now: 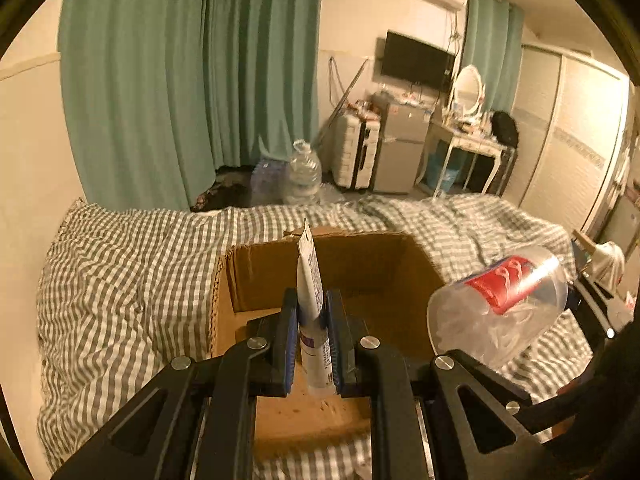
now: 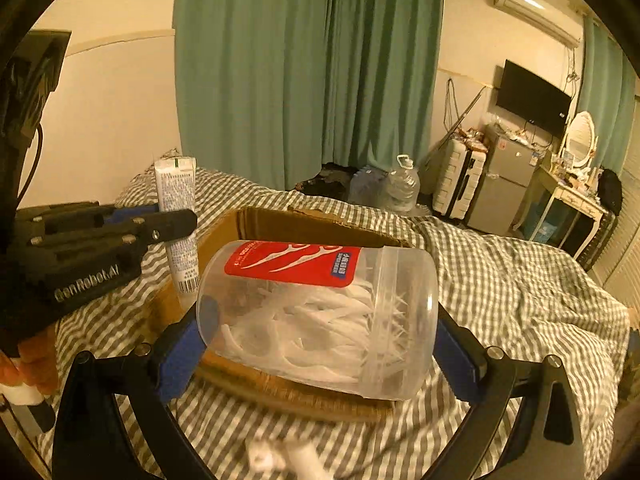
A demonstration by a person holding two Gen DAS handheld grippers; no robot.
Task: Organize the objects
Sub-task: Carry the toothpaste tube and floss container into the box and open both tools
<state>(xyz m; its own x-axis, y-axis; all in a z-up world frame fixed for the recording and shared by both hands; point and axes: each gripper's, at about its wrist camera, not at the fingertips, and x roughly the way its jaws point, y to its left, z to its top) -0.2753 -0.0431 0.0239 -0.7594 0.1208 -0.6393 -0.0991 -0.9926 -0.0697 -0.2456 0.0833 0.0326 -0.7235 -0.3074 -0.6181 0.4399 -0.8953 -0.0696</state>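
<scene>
Both loads hang over the open box (image 1: 320,276) on the bed (image 1: 120,272); left gripper (image 1: 312,332) clamps the tube (image 1: 310,280) upright; right gripper (image 2: 320,344) grips the jar (image 2: 316,316) sideways, just right of it.

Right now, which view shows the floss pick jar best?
The right wrist view: the floss pick jar fills the centre, lying sideways between the right tongs, red label and picks legible. The left wrist view shows it only blurred at the right edge.
</scene>
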